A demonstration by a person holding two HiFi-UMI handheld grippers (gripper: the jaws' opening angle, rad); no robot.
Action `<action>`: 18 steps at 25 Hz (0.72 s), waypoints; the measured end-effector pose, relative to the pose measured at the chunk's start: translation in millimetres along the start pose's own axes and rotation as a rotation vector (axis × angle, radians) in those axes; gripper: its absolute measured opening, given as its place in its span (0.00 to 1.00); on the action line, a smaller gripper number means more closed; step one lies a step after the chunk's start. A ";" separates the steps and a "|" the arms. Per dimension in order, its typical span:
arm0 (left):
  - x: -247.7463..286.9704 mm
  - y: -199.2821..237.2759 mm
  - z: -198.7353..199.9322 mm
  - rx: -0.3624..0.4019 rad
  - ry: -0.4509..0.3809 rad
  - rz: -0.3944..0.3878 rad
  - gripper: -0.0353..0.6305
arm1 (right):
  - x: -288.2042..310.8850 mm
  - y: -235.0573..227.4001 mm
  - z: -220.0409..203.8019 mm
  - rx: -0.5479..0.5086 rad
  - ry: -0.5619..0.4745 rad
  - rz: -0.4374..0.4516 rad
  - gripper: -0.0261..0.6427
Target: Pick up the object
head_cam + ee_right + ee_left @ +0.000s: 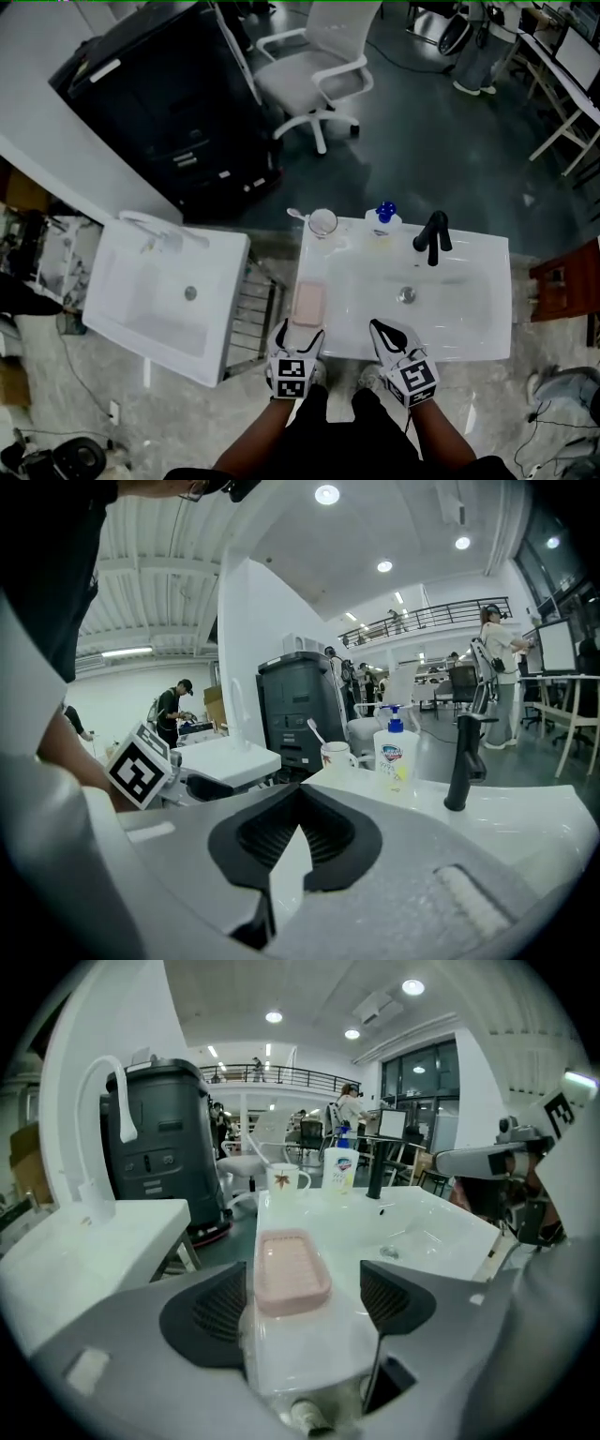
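Pink ribbed soap dish (pixel 291 1274), rounded rectangle, on white sink (pixel 441 1221)

Clock directions are read in the head view from the drain (pixel 406 294) in the sink (pixel 487 248), with 12 o'clock pointing away from the person. The tap (pixel 433 236) stands on the back rim at 1 o'clock. The soap bottle (pixel 383 218) stands between 11 and 12 o'clock. The cup (pixel 322 222) sits on the back left corner at 10 o'clock. The soap dish (pixel 307 304) lies on the left rim at 9 o'clock. Farther out at 9 o'clock, across a gap, stands a second sink (pixel 141 291). A chair (pixel 314 80) stands on the floor behind at 11 o'clock, and a cabinet (pixel 159 103) at 10 o'clock.
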State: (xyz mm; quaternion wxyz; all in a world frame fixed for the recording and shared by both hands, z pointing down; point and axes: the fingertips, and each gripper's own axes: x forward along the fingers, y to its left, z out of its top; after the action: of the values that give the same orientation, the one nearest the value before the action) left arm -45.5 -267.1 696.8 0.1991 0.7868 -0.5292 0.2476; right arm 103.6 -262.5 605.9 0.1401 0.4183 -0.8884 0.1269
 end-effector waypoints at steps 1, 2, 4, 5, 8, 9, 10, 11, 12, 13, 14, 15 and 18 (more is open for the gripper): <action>4.0 0.3 -5.8 -0.012 0.024 0.004 0.68 | -0.1 -1.0 -2.4 0.011 0.002 0.003 0.04; 8.1 1.4 -10.5 -0.022 0.046 0.008 0.72 | 0.7 -1.7 -4.6 0.021 0.004 0.006 0.04; 16.5 5.0 -16.2 -0.028 0.080 0.013 0.77 | 4.8 -1.5 -7.7 0.031 0.009 0.016 0.04; 21.0 7.0 -17.8 -0.025 0.095 0.016 0.80 | 7.1 -0.1 -8.6 0.030 0.010 0.026 0.04; 35.6 10.7 -20.6 -0.022 0.134 0.027 0.88 | 10.9 9.4 -14.5 0.008 0.021 0.078 0.04; 40.7 11.1 -20.3 -0.025 0.142 0.030 0.89 | 11.3 12.8 -17.3 -0.003 0.026 0.098 0.04; 45.8 11.5 -19.4 -0.029 0.148 0.033 0.89 | 11.6 15.0 -20.3 -0.012 0.033 0.114 0.04; 50.5 12.3 -18.2 -0.033 0.151 0.037 0.89 | 11.8 15.6 -23.3 -0.016 0.039 0.125 0.04; 54.6 13.2 -17.3 -0.034 0.155 0.042 0.89 | 11.7 14.9 -26.0 -0.014 0.043 0.129 0.04; 58.1 14.2 -17.0 -0.031 0.160 0.047 0.89 | 11.2 13.3 -28.4 -0.008 0.046 0.129 0.04; 60.9 14.9 -16.9 -0.028 0.166 0.052 0.89 | 10.6 11.2 -30.5 -0.001 0.047 0.125 0.04; 63.7 15.3 -16.7 -0.025 0.172 0.056 0.89 | 10.0 9.0 -32.0 0.006 0.047 0.121 0.04; 71.8 17.0 -17.5 -0.025 0.188 0.072 0.86 | 9.4 2.3 -34.2 0.015 0.048 0.111 0.04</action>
State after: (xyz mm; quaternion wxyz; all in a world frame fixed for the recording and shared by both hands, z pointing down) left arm -41.7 -315.9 754.7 0.2487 0.7380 -0.5390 0.3209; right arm 100.9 -256.0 640.7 0.1510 0.3661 -0.9057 0.1512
